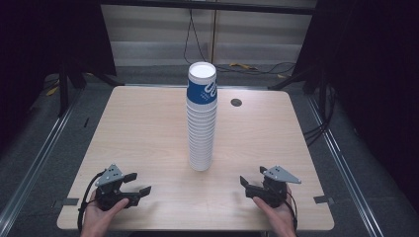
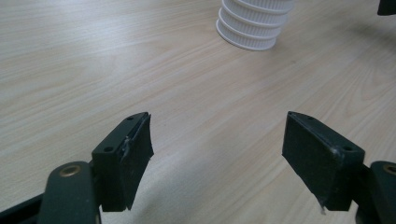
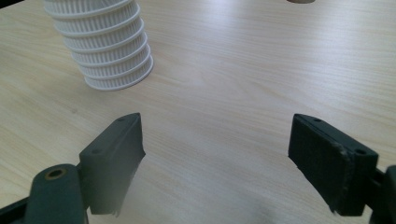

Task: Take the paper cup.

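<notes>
White paper cups [image 1: 201, 118] stand in one tall stack at twelve o'clock from my left gripper [image 1: 137, 186] and right gripper [image 1: 251, 181], both wide open and empty, so nothing is started yet.

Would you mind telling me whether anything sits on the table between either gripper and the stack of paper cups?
Nothing visible does. The stack of paper cups stands upright mid-table, and only bare table lies between it and the left gripper and the right gripper. Both grippers' jaws are open and empty.
</notes>
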